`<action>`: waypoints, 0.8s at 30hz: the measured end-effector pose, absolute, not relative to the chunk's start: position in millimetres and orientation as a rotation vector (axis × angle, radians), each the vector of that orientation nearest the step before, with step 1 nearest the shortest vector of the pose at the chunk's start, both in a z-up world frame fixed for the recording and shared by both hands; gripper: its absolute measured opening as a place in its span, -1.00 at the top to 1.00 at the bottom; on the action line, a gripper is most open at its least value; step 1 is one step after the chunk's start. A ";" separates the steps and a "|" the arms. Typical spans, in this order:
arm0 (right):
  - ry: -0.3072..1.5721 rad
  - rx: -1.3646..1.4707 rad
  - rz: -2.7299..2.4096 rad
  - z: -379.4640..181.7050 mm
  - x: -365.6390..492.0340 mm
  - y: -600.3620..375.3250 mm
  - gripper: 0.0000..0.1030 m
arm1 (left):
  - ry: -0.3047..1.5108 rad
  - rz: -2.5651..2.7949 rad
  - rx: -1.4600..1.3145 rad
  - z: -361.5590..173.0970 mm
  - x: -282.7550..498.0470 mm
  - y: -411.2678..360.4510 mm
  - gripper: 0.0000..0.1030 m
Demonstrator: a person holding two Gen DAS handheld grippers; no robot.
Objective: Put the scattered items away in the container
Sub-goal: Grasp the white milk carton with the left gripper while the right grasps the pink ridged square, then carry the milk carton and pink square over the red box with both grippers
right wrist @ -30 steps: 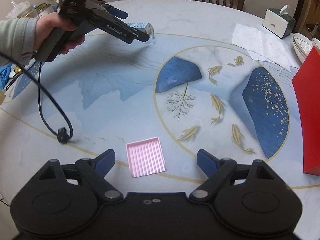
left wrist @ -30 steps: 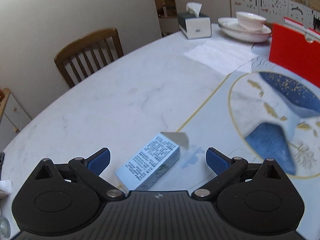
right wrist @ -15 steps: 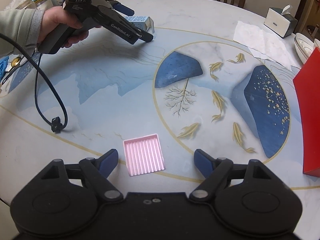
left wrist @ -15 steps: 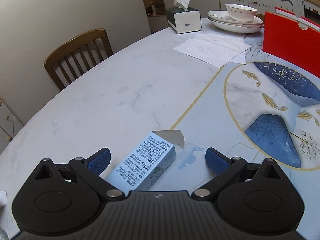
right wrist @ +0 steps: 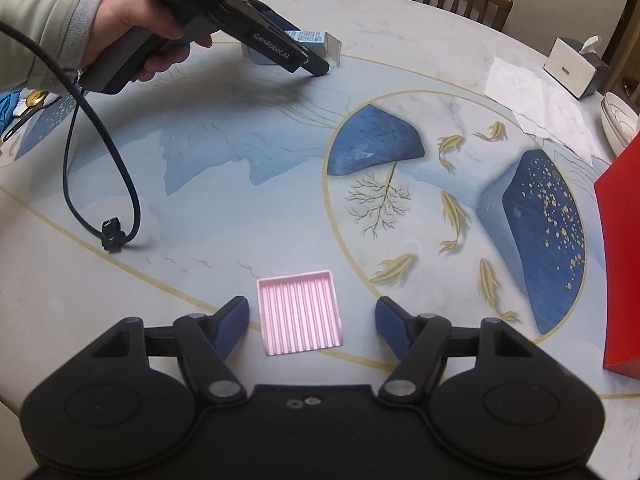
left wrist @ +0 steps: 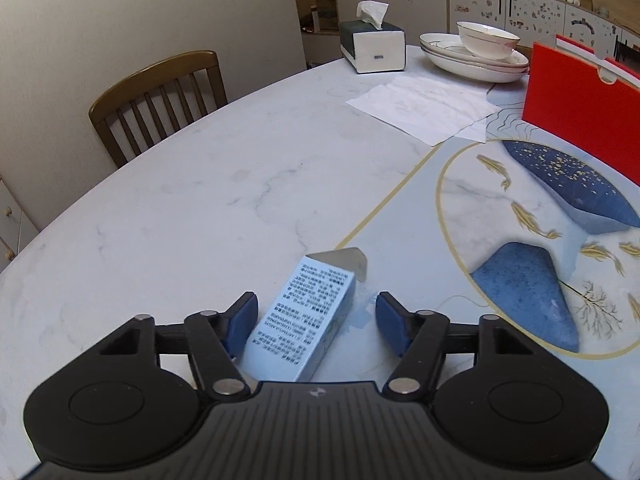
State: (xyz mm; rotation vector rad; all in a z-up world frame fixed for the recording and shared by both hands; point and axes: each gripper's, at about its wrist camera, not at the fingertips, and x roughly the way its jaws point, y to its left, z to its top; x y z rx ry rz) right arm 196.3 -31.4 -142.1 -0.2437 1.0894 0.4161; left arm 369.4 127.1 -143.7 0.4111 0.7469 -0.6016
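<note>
Now: left tongs (left wrist: 316, 320) apart, straddling the pale blue printed carton (left wrist: 304, 320) lying skewed, low centre on the worktop (left wrist: 200, 200). Square up before closing. Right tongs (right wrist: 312, 322) apart around the pink ribbed square tray (right wrist: 299, 312). Red container (left wrist: 580, 120) upper right.

Pale blue printed carton (left wrist: 306, 320) lying flat, end flap open, ribbed pink square tray (right wrist: 299, 312), red upright container (left wrist: 582, 102)

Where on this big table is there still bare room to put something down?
The plain marble stretch between the wooden chair and the white paper sheets is bare. So is the pale blue painted area between the black cable and the pink ribbed square tray. It is crowded by the tissue box, stacked white dishes and red box.
</note>
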 end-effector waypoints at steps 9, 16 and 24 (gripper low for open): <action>1.071 -0.246 0.403 -139.5 197.3 -34.7 -0.01 | 0.781 -0.572 0.352 -142.4 350.4 122.7 0.20; 1.063 -0.246 0.402 -138.7 196.5 -38.3 0.18 | 0.807 -0.531 0.307 -141.6 329.4 113.1 0.40; 1.053 -0.232 0.363 -136.7 194.3 -48.0 0.23 | 0.835 -0.516 0.271 -139.9 296.2 97.8 0.41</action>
